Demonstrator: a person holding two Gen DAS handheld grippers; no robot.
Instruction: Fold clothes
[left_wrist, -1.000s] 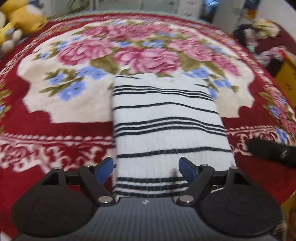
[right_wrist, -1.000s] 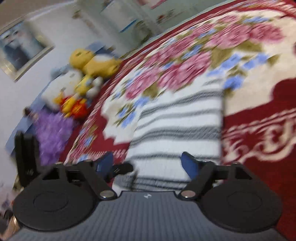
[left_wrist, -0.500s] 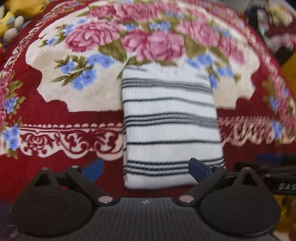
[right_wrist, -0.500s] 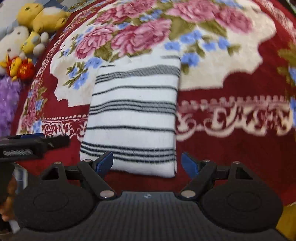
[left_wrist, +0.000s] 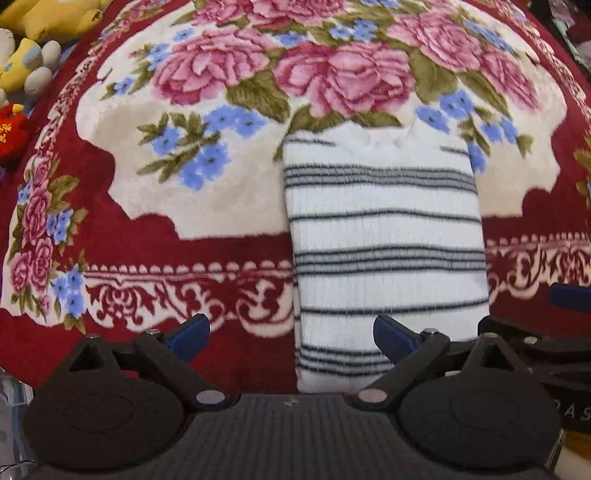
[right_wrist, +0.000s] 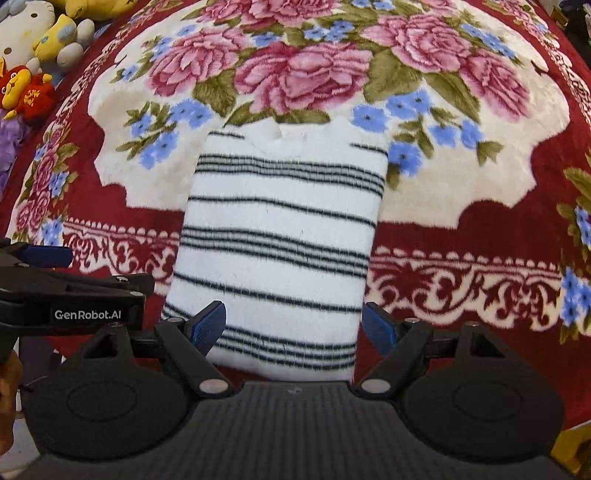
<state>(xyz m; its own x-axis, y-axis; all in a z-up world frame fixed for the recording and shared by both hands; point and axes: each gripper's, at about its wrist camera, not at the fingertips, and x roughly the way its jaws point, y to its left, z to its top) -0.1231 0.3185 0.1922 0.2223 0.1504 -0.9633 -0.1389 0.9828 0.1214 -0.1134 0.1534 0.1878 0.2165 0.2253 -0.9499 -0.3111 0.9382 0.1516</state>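
A white garment with thin black stripes (left_wrist: 384, 240) (right_wrist: 280, 240) lies folded into a neat rectangle on the red floral blanket (left_wrist: 221, 254). My left gripper (left_wrist: 290, 334) hovers over the garment's near left edge. Its jaws are wide and closing slightly, and the pads press on nothing. My right gripper (right_wrist: 293, 323) hangs open above the garment's near end, clear of the cloth. Both point steeply down. The right wrist view shows one blue pad (right_wrist: 48, 256) of the left gripper at its left edge. The left wrist view shows a blue pad (left_wrist: 570, 297) of the right gripper at its right edge.
Plush toys (right_wrist: 44, 33) (left_wrist: 37, 22) sit past the blanket's far left corner. A purple fluffy thing (right_wrist: 7, 144) lies at the left edge. The blanket (right_wrist: 461, 229) spreads wide on both sides of the garment.
Both grippers have lifted off the garment and tipped down to look at it from above. The left jaws spread wider. The garment lies still.
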